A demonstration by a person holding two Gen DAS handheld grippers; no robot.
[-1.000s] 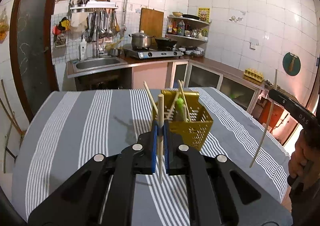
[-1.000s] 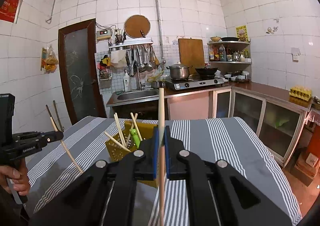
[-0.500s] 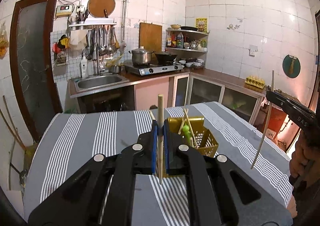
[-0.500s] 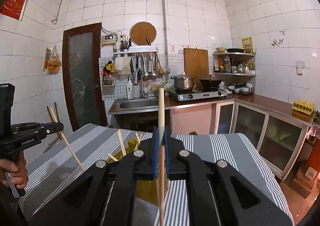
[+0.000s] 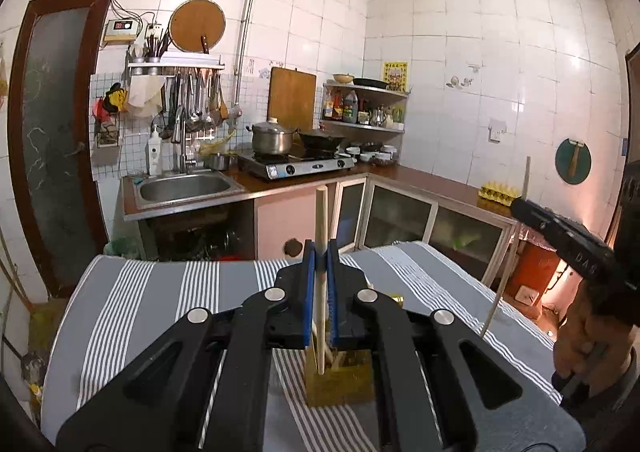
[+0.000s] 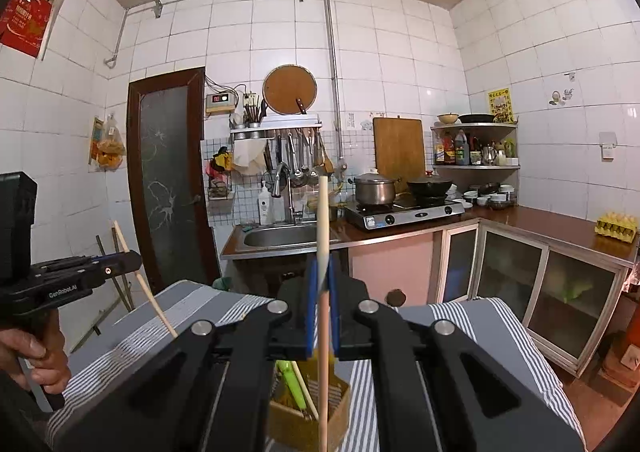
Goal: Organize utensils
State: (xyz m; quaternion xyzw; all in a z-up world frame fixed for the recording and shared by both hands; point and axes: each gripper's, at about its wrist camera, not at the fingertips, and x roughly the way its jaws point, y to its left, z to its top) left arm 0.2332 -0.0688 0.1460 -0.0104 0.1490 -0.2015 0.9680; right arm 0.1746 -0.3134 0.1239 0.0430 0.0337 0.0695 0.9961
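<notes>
My left gripper [image 5: 320, 252] is shut on a wooden chopstick [image 5: 320, 220], held upright above the yellow utensil basket [image 5: 340, 384], its lower end over the basket. My right gripper [image 6: 322, 272] is shut on another upright wooden chopstick [image 6: 323, 220], its lower end hanging over the same basket [image 6: 308, 420], which holds chopsticks and a green utensil [image 6: 292, 380]. The right gripper also shows in the left wrist view [image 5: 520, 208]. The left gripper shows at the left of the right wrist view [image 6: 132, 258]. The basket is mostly hidden behind the gripper bodies.
The basket stands on a table with a grey and white striped cloth [image 5: 160, 292]. Behind are a sink [image 5: 184, 188], a gas stove with a pot [image 5: 272, 140], hanging utensils, cabinets and a dark door [image 5: 52, 132].
Both grippers have risen and moved in over the basket, each with its chopstick. The basket has dropped low in both views, partly behind the gripper bodies.
</notes>
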